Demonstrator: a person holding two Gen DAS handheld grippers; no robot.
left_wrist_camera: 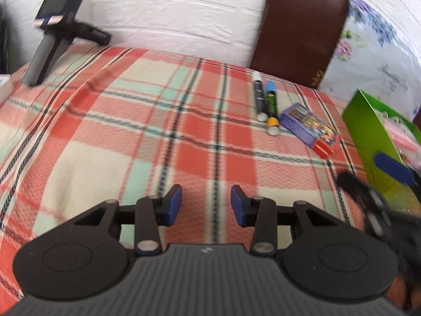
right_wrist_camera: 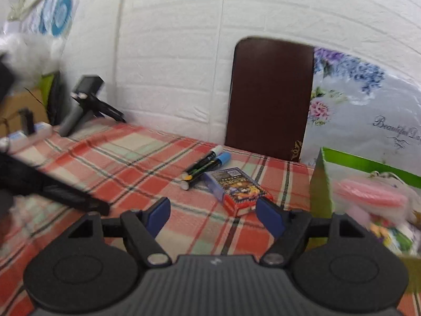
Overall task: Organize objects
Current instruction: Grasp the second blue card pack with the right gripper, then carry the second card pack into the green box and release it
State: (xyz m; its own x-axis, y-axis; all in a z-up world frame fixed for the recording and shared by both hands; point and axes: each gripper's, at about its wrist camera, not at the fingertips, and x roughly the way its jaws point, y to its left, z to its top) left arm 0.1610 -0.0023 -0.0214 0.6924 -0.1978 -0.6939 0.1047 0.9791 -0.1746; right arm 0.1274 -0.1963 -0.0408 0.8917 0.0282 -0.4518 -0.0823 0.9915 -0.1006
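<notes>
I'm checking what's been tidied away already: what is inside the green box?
Inside the green box lies something pink beside a floral-printed item, both blurred. Its near wall hides anything lower down.

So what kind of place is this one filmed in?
Probably a home, maybe a bedroom: a plaid cloth covers the surface, a floral pillow leans against a white brick-pattern wall, with markers lying loose.

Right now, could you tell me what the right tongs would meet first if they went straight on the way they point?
Probably the small purple and red card box; depth is unclear, and nothing sits between the open right tongs.
</notes>
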